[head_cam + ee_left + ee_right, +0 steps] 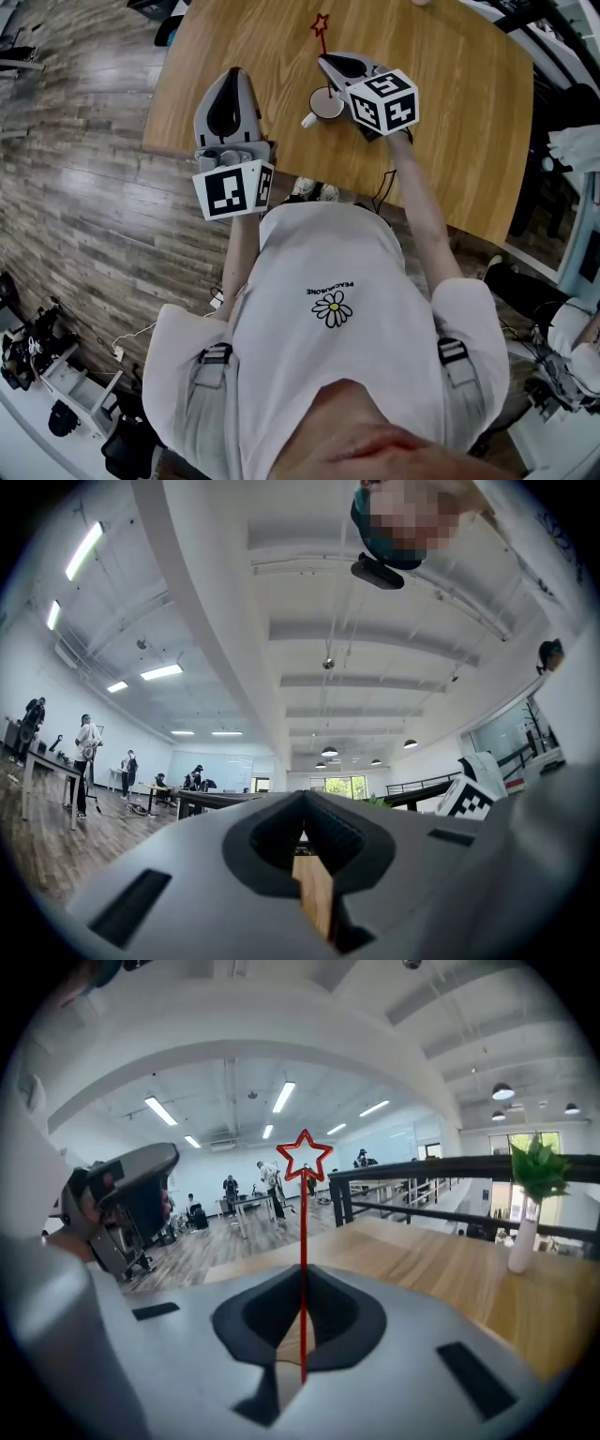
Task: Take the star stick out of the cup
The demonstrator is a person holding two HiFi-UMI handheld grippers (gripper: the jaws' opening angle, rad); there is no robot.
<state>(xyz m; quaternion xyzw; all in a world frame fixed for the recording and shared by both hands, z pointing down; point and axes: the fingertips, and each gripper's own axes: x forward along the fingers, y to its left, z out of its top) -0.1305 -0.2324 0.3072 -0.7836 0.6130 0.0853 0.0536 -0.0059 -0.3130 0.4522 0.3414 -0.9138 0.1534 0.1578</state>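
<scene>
A white cup [325, 104] stands on the round wooden table [450, 112]. The red star stick [322, 28] rises from the cup's mouth, star at the top. My right gripper [324, 60] hangs just above the cup, shut on the stick's shaft. In the right gripper view the star stick [304, 1232] runs upright through the closed right gripper [303, 1271], star well above the tips. My left gripper [234, 72] hovers left of the cup at the table's edge, apart from it, holding nothing. In its own view the left gripper [301, 797] has its jaws together.
A green plant in a white vase [523, 1232] stands further along the table, with a dark railing [441, 1180] behind. The table's near edge runs by the person's body. Wooden floor [75, 178] lies to the left. People work at distant desks [56, 766].
</scene>
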